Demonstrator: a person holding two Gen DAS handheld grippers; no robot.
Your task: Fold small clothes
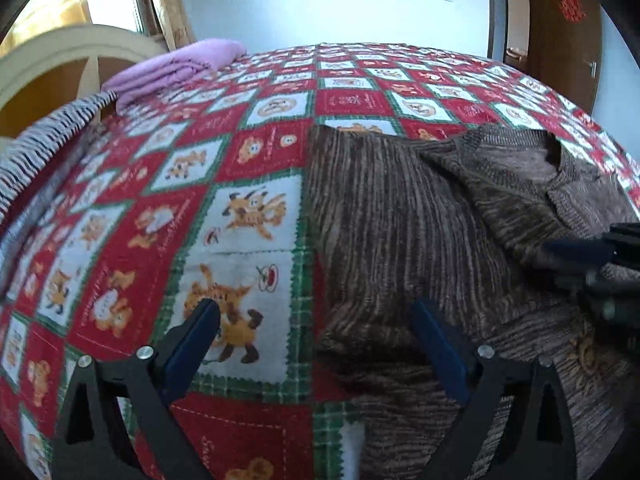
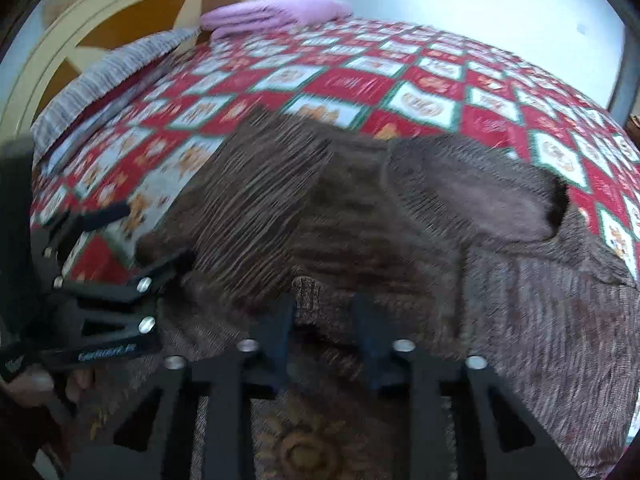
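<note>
Left gripper [image 1: 316,316] angled down over sweater [image 1: 400,216] edge on bed [image 1: 248,152], jaws wide, empty. Right gripper [image 2: 322,312] angled down (frame blurred), jaws nearly closed, grip on sweater unclear.

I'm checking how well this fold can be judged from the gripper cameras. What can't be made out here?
- Brown knit sweater: its near hem is cut off by the bottom edge in both wrist views.
- Right gripper: motion blur in the right wrist view hides whether fabric is pinched.
- Orange motif on the sweater: partly covered by the gripper frame and blurred.
- Left gripper: open, nothing between its fingers.
</note>
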